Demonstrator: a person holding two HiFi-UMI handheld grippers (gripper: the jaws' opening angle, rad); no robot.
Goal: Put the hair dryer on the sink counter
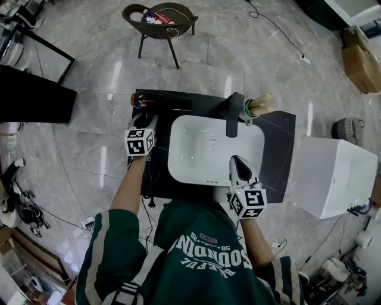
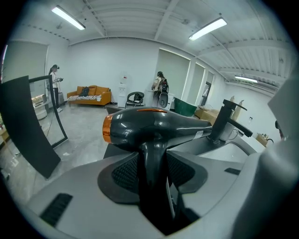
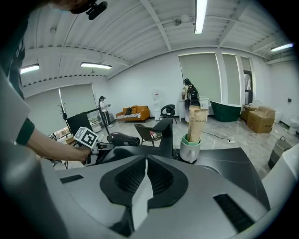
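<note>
A dark grey hair dryer (image 1: 162,101) with an orange back ring is over the back left corner of the black sink counter (image 1: 280,143). My left gripper (image 1: 149,123) is shut on its handle. In the left gripper view the handle runs between the jaws, and the barrel (image 2: 159,123) lies crosswise, nozzle toward the faucet (image 2: 225,120). Whether the dryer touches the counter I cannot tell. My right gripper (image 1: 237,161) hovers over the front of the white basin (image 1: 178,128), shut with nothing in it (image 3: 145,182). The right gripper view also shows the dryer (image 3: 122,138).
A black faucet (image 1: 234,113) stands behind the basin, with a cup holding a rolled tube (image 1: 260,105) to its right. A white box (image 1: 333,176) sits right of the counter, a black panel (image 1: 30,95) at far left, a round chair (image 1: 159,18) beyond.
</note>
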